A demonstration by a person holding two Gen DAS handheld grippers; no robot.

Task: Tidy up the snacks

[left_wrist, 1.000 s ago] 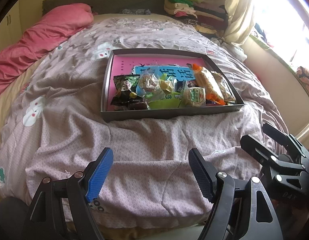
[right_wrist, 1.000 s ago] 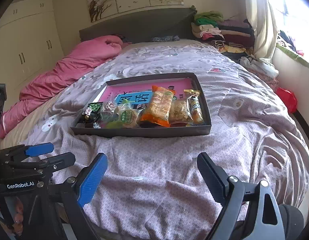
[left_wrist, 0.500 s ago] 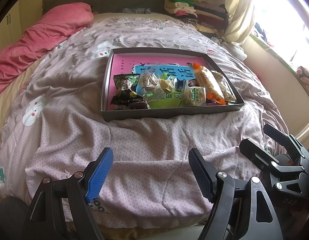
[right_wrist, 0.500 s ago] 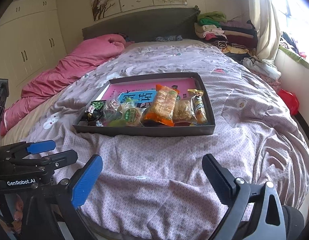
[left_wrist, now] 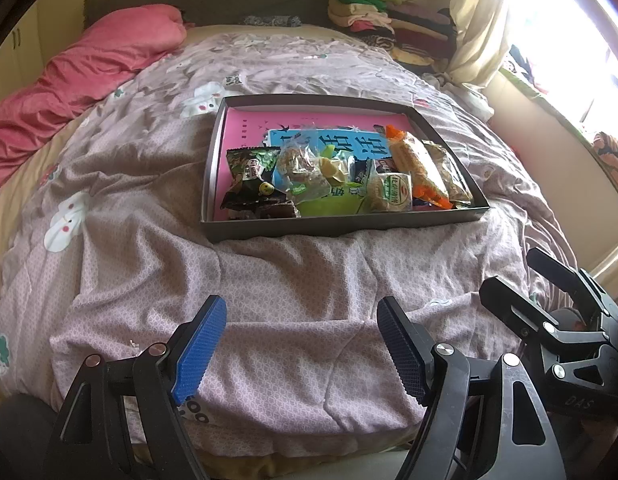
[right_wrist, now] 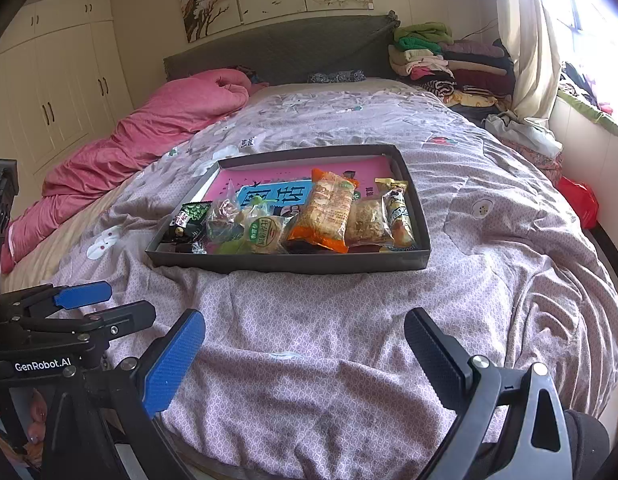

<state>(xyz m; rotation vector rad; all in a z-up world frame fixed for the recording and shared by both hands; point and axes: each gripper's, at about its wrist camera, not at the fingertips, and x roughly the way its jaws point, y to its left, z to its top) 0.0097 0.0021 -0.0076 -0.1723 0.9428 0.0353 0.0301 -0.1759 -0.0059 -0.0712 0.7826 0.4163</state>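
Both of my grippers hang released over the near end of the bed, holding nothing. My left gripper (left_wrist: 299,344) has its blue pads spread wide above the lilac quilt (left_wrist: 149,240), and my right gripper (right_wrist: 305,354) is parted the same way, its black right finger (right_wrist: 437,352) well apart from the blue one. From the left wrist view I can see the right tool's black frame low at the right edge; from the right wrist view the left tool sits low at the left, beside mine.

Ahead of both, well apart from the fingertips, lies the dark shallow tray (right_wrist: 293,264) on the quilt, its near wall facing me. The snacks are all inside it, crowded along the near side over a pink and blue printed sheet (left_wrist: 245,128). At the left end is a green-and-black packet (left_wrist: 251,168), then clear crinkly bags (left_wrist: 299,168), a round cake in a green-labelled wrapper (right_wrist: 263,234), a long orange-edged pack of crackers (right_wrist: 329,210) lying over its neighbours, a pale crumbly cake (right_wrist: 367,220), and a slim bar (right_wrist: 397,210) against the right wall.

Between the grippers and the tray I see only rumpled quilt, folded into ridges just before the tray's near wall. A pink duvet (right_wrist: 149,132) runs along the left side of the bed, folded clothes (right_wrist: 429,56) are stacked at the headboard corner by the curtain (right_wrist: 525,40), and a red item (right_wrist: 577,200) sits off the bed's right edge.
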